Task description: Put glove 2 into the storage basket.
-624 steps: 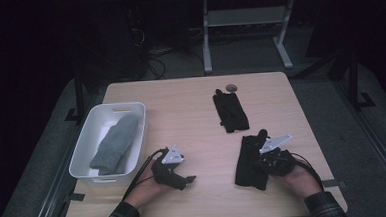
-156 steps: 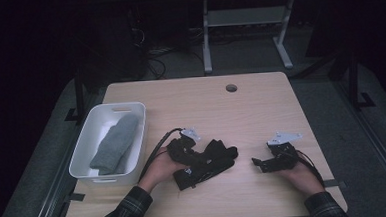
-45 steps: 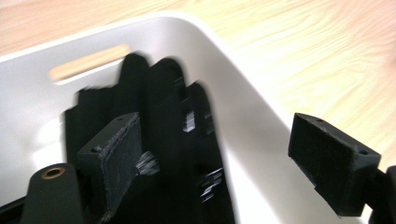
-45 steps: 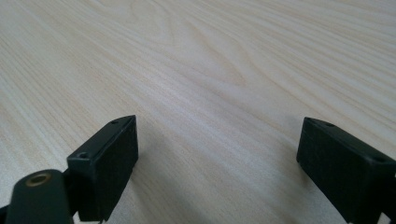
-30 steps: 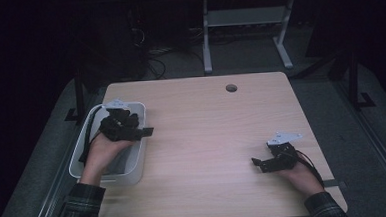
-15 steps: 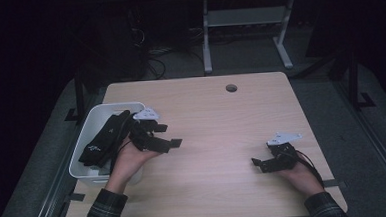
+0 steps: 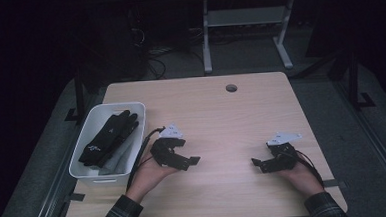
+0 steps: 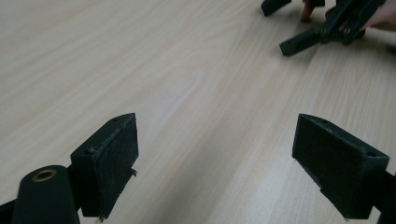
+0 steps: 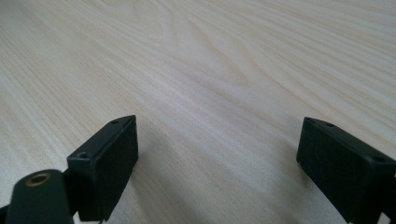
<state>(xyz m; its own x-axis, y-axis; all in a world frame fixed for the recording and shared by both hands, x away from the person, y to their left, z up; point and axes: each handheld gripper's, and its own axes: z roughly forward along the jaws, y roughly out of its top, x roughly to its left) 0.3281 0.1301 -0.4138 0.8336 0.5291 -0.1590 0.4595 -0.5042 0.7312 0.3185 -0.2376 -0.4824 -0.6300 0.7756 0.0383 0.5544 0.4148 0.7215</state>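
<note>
A pair of black gloves [image 7: 108, 137] lies in the white bin [image 7: 140, 110] at the table's left edge, on top of a grey cloth [image 7: 122, 156]. My left gripper [image 7: 188, 162] rests on the wooden table [image 7: 221, 117] just right of the bin, open, with bare wood between its jaws [image 8: 217, 154]. My right gripper [image 7: 258, 164] sits near the front right of the table, open and empty [image 9: 217, 158]. The right gripper [image 8: 322, 32] also appears far off in the left gripper view.
A round cable hole [image 7: 231, 88] lies near the table's far edge. A metal stand [image 7: 241, 21] and cables are on the dark floor behind the table.
My left gripper carried the black gloves from mid-table to the bin, let them go there, and has come back right onto the table. The right gripper stayed put.
</note>
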